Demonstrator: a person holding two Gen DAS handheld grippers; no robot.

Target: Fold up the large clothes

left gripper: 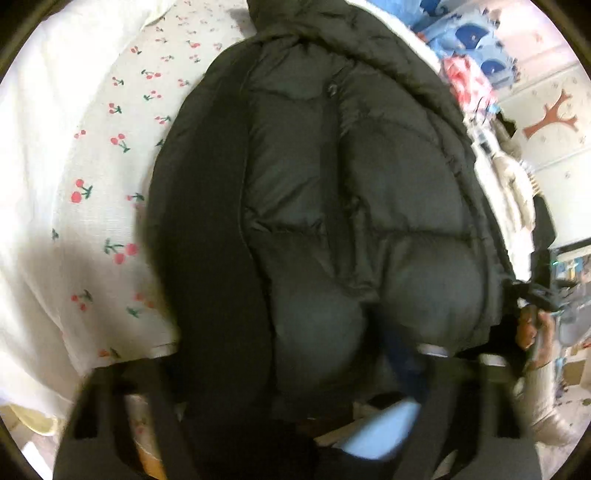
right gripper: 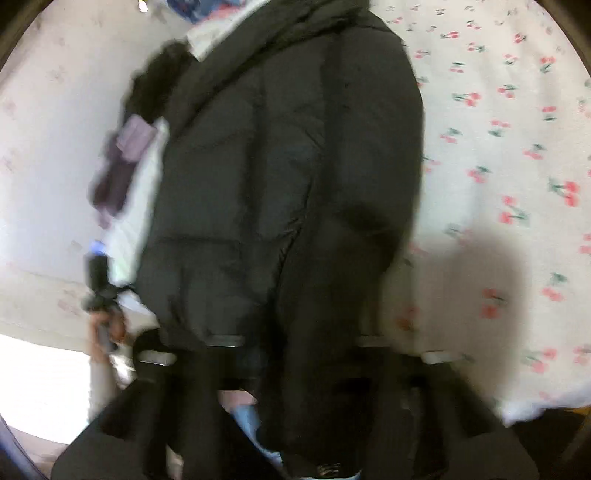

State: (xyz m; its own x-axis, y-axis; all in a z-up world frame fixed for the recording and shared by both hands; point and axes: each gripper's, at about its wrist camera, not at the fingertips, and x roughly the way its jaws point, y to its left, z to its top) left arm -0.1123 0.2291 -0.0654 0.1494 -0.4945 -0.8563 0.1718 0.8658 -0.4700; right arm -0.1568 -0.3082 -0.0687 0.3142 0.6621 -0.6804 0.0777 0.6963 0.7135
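A black puffer jacket (left gripper: 332,192) hangs lifted above a bed with a white cherry-print sheet (left gripper: 103,155). It fills the middle of the left wrist view. My left gripper (left gripper: 295,365) is shut on the jacket's lower hem, with the fabric bunched between its fingers. In the right wrist view the same jacket (right gripper: 280,177) hangs in front of the camera, and my right gripper (right gripper: 295,354) is shut on its hem too. The other gripper and the hand that holds it (left gripper: 535,328) show at the right edge of the left wrist view, and likewise at the left (right gripper: 103,317) in the right wrist view.
The cherry-print sheet (right gripper: 498,155) spreads under and beside the jacket. A blue patterned cloth (left gripper: 469,33) and a pink one (left gripper: 461,81) lie at the far right. A wall with a tree sticker (left gripper: 550,118) stands beyond. Purple cloth (right gripper: 122,162) hangs at the left.
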